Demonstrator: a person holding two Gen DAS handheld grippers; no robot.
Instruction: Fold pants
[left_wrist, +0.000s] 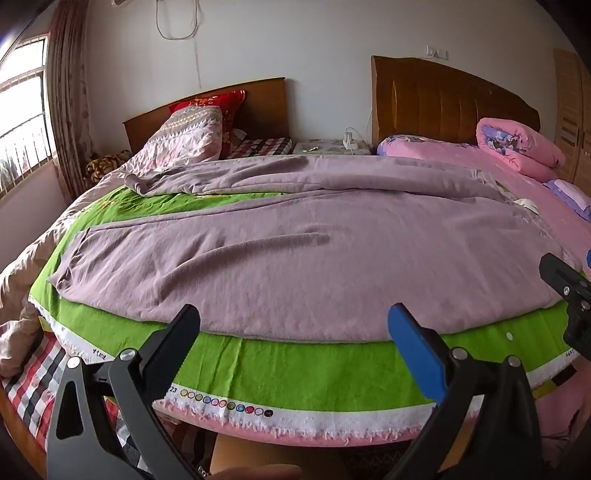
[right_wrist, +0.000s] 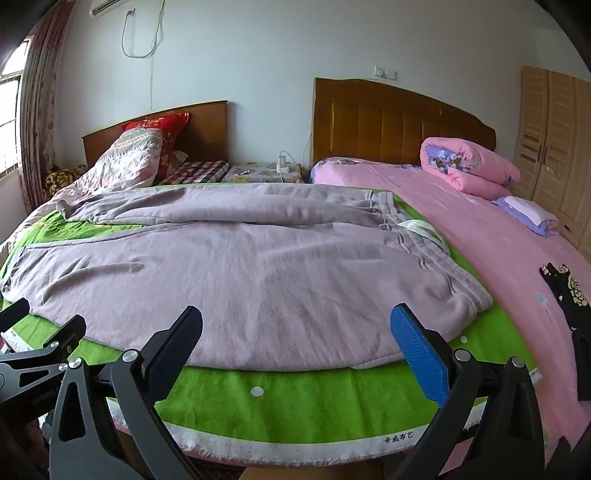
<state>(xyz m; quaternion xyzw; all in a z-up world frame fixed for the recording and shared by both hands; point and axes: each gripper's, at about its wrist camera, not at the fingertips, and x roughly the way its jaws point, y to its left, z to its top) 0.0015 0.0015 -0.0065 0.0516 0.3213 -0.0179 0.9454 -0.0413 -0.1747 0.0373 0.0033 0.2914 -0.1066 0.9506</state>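
Observation:
Mauve pants lie spread flat on a green cloth across the bed. Their waistband, with a white tie, is at the right, and the legs run off to the left. The far leg's end is crumpled. My left gripper hovers open at the pants' near edge, nothing between its fingers. My right gripper is open too, over the near edge closer to the waist end of the pants. Each gripper shows at the side of the other's view.
The green cloth bridges two beds. A pink sheet with a rolled pink quilt and a black flowered item lies right. Pillows and a checked sheet are left. A wardrobe stands far right.

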